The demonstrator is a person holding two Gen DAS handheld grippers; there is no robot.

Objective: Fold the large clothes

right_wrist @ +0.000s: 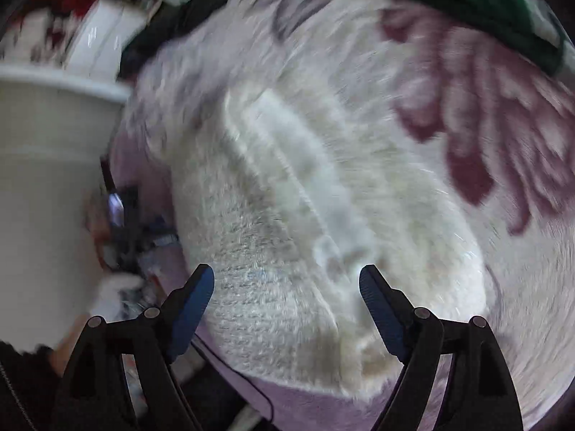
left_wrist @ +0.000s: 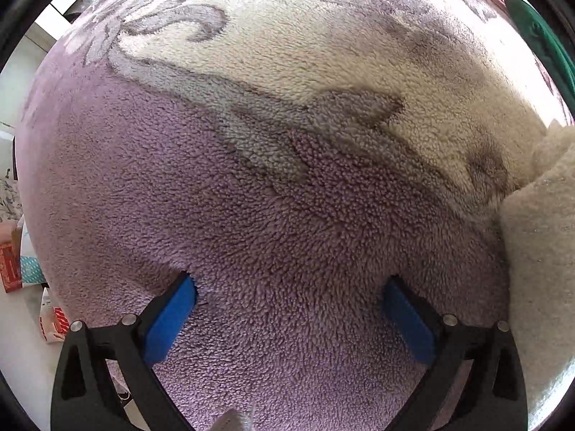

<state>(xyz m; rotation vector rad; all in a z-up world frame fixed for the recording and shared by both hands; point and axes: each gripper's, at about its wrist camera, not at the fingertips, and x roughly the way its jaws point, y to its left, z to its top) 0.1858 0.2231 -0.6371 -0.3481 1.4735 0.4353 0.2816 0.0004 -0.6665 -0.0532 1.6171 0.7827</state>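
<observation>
A cream knitted garment point(right_wrist: 287, 251), apparently a sweater, is spread on a fleece blanket point(left_wrist: 251, 197) patterned in lilac, cream and dark red; what lies beneath the blanket is not shown. In the left wrist view only a folded edge of the garment is seen, at the blanket's right side point(left_wrist: 539, 251). In the right wrist view, which is blurred, its ribbed body fills the middle, with a raised fold running along it.

The left gripper point(left_wrist: 289, 294) is pointed straight down at the lilac pile, its blue pads point(left_wrist: 172, 319) spread to their widest and nothing held between them. The right gripper point(right_wrist: 287, 287) is poised above the knit with its jaws wide apart and empty too.

The garment is judged to be soft, limp and fairly bulky, light for its size, and not at all fragile. Its fuzzy surface should grip the pads well, though a shallow pinch may slip off loose fibres. A hold is best taken at a hem, cuff or shoulder edge, where the layers are thick. The plush blanket may be caught along with it if the pinch goes deep.
</observation>
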